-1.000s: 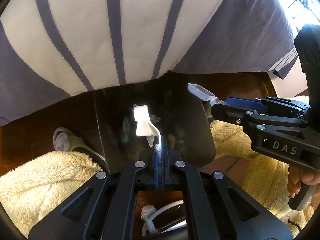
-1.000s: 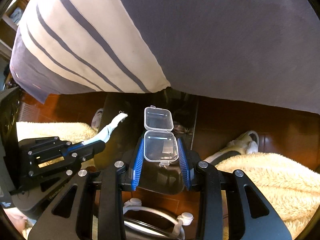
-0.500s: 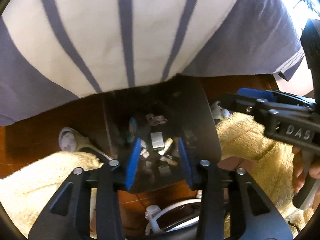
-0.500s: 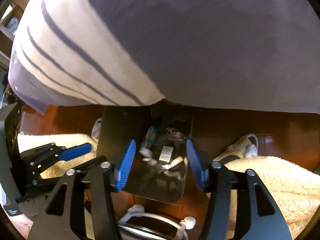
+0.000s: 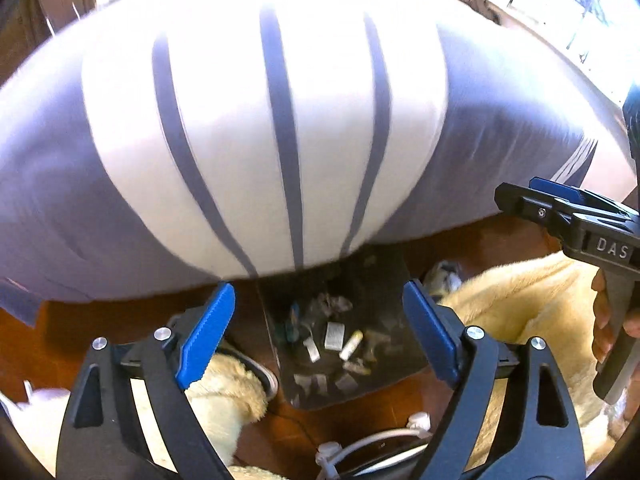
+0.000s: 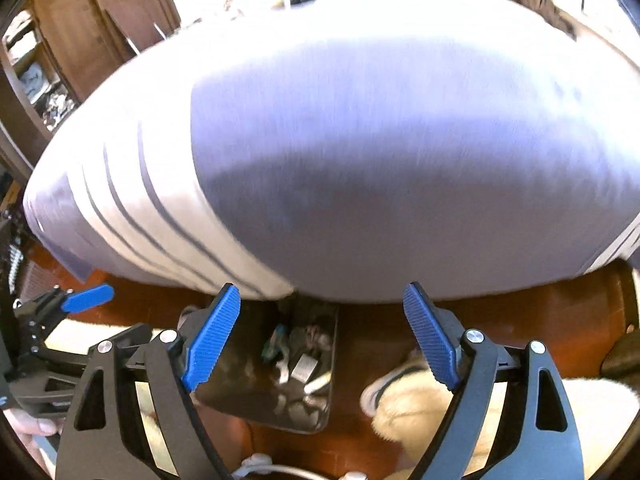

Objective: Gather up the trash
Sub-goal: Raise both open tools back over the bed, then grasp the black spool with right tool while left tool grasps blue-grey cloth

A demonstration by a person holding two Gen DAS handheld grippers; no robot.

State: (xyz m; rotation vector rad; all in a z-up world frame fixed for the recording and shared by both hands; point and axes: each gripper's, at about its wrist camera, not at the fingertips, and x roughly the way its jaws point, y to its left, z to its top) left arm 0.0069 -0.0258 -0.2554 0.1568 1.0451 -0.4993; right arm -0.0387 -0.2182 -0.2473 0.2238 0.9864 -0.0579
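Blue-padded tongs on both sides are gaping wide with nothing between them: the left tongs (image 5: 316, 340) and the right tongs (image 6: 322, 340) have both just been opening, and each hangs over the dark bin (image 5: 400, 304) on the wooden floor (image 6: 520, 312) beside the striped bed (image 5: 280, 140). The trash (image 5: 334, 336) sits down inside that bin, wrappers and small bits in a loose heap. So this looks like the tail end of a drop-off step, honestly. Next move is probably hunting for more litter around the bed, then closing on 1 piece per side and carrying it back here.
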